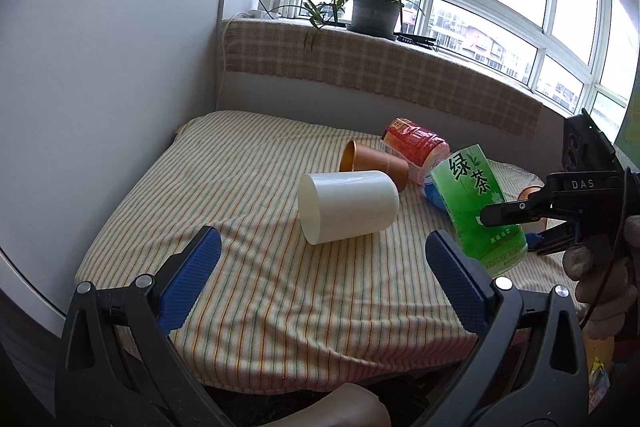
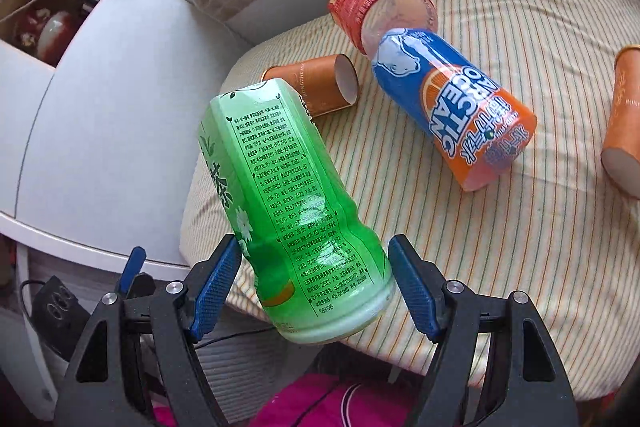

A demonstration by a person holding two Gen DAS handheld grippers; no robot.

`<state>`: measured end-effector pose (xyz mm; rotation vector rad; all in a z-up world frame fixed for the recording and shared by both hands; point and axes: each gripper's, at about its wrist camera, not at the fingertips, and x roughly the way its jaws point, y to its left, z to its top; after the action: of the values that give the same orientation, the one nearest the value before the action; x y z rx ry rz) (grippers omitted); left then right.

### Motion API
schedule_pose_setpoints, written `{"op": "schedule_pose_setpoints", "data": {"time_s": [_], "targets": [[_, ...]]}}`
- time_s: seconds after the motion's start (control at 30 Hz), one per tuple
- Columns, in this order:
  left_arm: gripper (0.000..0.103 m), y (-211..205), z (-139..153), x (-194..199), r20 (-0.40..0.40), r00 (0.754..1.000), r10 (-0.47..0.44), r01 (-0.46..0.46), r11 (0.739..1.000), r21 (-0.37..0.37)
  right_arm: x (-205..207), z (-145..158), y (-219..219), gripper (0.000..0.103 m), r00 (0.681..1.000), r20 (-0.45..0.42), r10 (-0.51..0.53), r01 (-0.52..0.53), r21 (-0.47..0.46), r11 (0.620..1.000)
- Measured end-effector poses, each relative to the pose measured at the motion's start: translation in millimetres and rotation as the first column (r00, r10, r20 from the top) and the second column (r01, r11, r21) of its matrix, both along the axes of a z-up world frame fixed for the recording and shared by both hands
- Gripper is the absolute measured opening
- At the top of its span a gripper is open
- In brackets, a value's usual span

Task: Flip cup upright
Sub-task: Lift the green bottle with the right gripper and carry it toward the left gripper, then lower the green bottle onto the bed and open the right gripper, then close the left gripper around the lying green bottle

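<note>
A green tea-label cup [image 2: 296,211] is held tilted above the striped cloth, its base between the blue pads of my right gripper [image 2: 314,267], which is shut on it. It also shows in the left wrist view [image 1: 480,211], with the right gripper [image 1: 516,227] at its side. A white cup [image 1: 348,205] lies on its side on the striped table [image 1: 260,287], just ahead of my left gripper [image 1: 322,251], which is open and empty. An orange-brown cup [image 1: 374,163] lies on its side behind the white one.
A red-label cup [image 2: 376,7] and a blue-orange Arctic Ocean cup [image 2: 456,107] lie on their sides mid-table. Another orange-brown cup [image 2: 624,123] lies at the right edge. A white cabinet [image 1: 100,67] stands at the left, and a potted plant [image 1: 374,7] on the windowsill.
</note>
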<state>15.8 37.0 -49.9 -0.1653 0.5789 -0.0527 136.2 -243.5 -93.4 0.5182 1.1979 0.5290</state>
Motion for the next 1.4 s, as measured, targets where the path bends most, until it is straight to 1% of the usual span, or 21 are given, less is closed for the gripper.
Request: {"op": "schedule_pose_setpoints", "data": {"time_s": [0.13,0.2,0.23,0.3,0.43,0.53,0.6,0.73,0.8,0.9,0.93,1.03,1.13,1.23,1.27,1.3,1.37,1.4], "targets": [[0.103,-6.1,-0.8,-2.0,-0.009,1.0,-0.017,0.017,1.0,-0.006,-4.6,-29.7,-11.1,0.076,0.99,-0.111,-0.087,0.097,0.095,0.991],[0.103,-8.2,-1.3,-2.5,-0.014,1.0,-0.022,0.022,1.0,-0.006,-6.9,-44.1,-14.7,0.076,0.978,-0.168,-0.121,0.141,0.117,0.983],[0.103,-9.2,-1.7,-2.5,-0.016,1.0,-0.024,0.024,1.0,-0.005,-8.7,-49.2,-15.8,0.076,0.975,-0.179,-0.132,0.155,0.124,0.98],[0.103,-10.5,-2.0,-2.4,-0.021,0.999,-0.029,0.029,1.0,-0.009,-11.3,-49.3,-13.7,0.076,0.976,-0.173,-0.13,0.152,0.119,0.981],[0.103,-13.5,-1.5,-2.0,-0.025,0.999,-0.035,0.035,0.999,-0.012,-14.1,-48.4,-11.3,0.078,0.98,-0.157,-0.123,0.145,0.14,0.979],[0.103,-14.9,-0.6,-2.4,-0.023,0.999,-0.038,0.038,0.999,-0.009,-6.9,-45.0,-8.3,0.078,0.984,-0.138,-0.112,0.128,0.114,0.985],[0.103,-13.5,-0.9,-1.6,-0.031,0.999,-0.037,0.036,0.999,-0.02,-4.6,-41.7,-8.9,0.079,0.985,-0.124,-0.117,0.129,0.095,0.987],[0.103,-11.4,-0.7,-0.8,-0.042,0.998,-0.039,0.037,0.999,-0.036,1.7,-42.6,-6.0,0.08,0.986,-0.149,-0.079,0.097,0.121,0.988],[0.103,-11.0,-0.4,0.5,-0.051,0.998,-0.044,0.042,0.998,-0.053,-2.1,-35.4,-5.3,0.08,0.991,-0.108,-0.073,0.083,0.09,0.992],[0.103,-12.4,-1.0,7.7,-0.072,0.995,-0.067,0.06,0.994,-0.088,-15.8,-17.0,-3.9,0.08,0.999,0.008,-0.046,0.046,0.011,0.999],[0.103,-13.5,-1.3,10.8,-0.079,0.994,-0.081,0.072,0.992,-0.105,-22.0,-9.9,-4.0,0.08,0.998,0.057,-0.039,0.041,-0.033,0.999],[0.103,-18.7,-3.8,22.8,-0.108,0.988,-0.115,0.097,0.982,-0.16,-47.8,11.8,-7.0,0.08,0.973,0.23,-0.029,0.076,-0.202,0.976],[0.103,-27.4,-6.8,35.5,-0.131,0.98,-0.153,0.122,0.968,-0.218,-71.1,27.2,-6.8,0.08,0.933,0.359,-0.014,0.144,-0.337,0.93],[0.103,-38.1,-11.9,50.7,-0.166,0.965,-0.203,0.15,0.947,-0.283,-90.7,33.0,-11.3,0.08,0.894,0.447,-0.012,0.229,-0.435,0.871],[0.102,-41.7,-13.8,55.1,-0.178,0.961,-0.21,0.151,0.943,-0.298,-93.4,34.0,-11.9,0.08,0.883,0.469,-0.015,0.259,-0.461,0.849],[0.102,-44.5,-15.7,59.6,-0.187,0.956,-0.224,0.159,0.937,-0.312,-95.8,32.9,-16.9,0.08,0.876,0.482,-0.021,0.28,-0.472,0.836],[0.102,-50.3,-21.6,70.4,-0.211,0.941,-0.264,0.178,0.918,-0.355,-99.4,33.0,-24.8,0.08,0.874,0.485,-0.04,0.291,-0.454,0.842],[0.1,-52.4,-26.6,77.2,-0.237,0.932,-0.273,0.17,0.91,-0.379,-100.8,32.4,-29.2,0.08,0.875,0.482,-0.054,0.296,-0.441,0.848]]}}
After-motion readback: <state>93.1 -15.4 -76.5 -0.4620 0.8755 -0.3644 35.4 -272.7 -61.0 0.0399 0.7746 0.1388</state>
